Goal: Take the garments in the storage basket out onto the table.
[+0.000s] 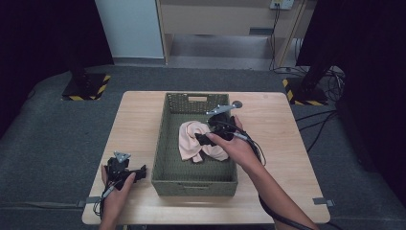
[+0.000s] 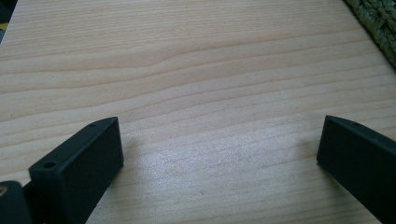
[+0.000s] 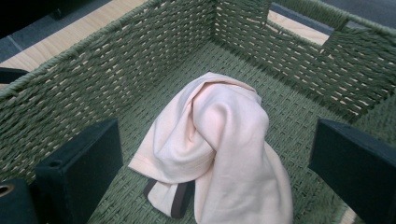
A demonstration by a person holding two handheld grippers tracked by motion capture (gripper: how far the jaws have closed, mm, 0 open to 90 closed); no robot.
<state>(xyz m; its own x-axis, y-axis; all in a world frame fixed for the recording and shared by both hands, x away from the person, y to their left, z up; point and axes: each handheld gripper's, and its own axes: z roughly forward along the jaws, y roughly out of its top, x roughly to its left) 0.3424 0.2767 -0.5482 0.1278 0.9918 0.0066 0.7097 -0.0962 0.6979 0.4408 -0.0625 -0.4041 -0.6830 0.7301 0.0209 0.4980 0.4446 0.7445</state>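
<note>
We see a pink cloth (image 1: pixel 201 141) crumpled in the green woven basket (image 1: pixel 165 143), mid-frame on the counter (image 1: pixel 134 120); long axis runs upper left to lower right, dark trim at one edge. Right gripper (image 1: pixel 207 138) hangs over it, fingers wide, empty. Left gripper (image 1: pixel 139 173), lower left on the counter, fingers wide.

Lab or recording studio: black curtains (image 1: pixel 43 33), grey carpet (image 1: pixel 57 129), stand bases with hazard tape (image 1: pixel 86 88), loose cables (image 1: pixel 330 76), wall outlet (image 1: pixel 281 4), lone wooden counter (image 1: pixel 134 120).
</note>
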